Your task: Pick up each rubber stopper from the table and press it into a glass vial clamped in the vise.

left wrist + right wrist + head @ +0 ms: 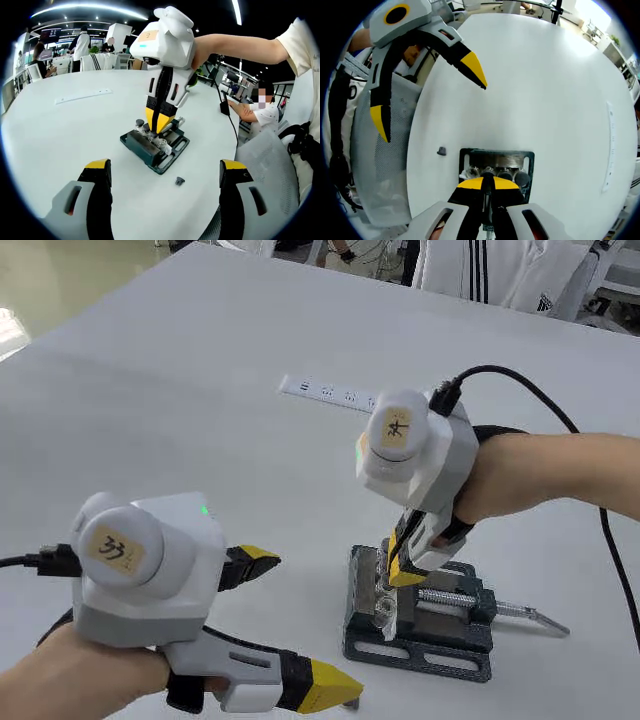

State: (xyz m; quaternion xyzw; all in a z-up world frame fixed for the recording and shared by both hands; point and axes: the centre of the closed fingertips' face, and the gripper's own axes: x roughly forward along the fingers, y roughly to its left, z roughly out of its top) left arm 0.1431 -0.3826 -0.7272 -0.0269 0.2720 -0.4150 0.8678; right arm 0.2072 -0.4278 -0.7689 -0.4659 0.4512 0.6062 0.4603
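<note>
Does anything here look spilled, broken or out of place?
Nothing looks spilled or broken. The vise sits flat on the table, vials upright in it. One small dark stopper lies alone beside it, likely just waiting its turn.

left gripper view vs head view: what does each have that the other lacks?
Left gripper view adds: a loose stopper on the table beside the vise. Head view adds: the vise's screw handle sticking out sideways. Both: the right tool, jaws shut, tips down at the vials in the vise; the left tool, open, off to one side; the power strip.
</note>
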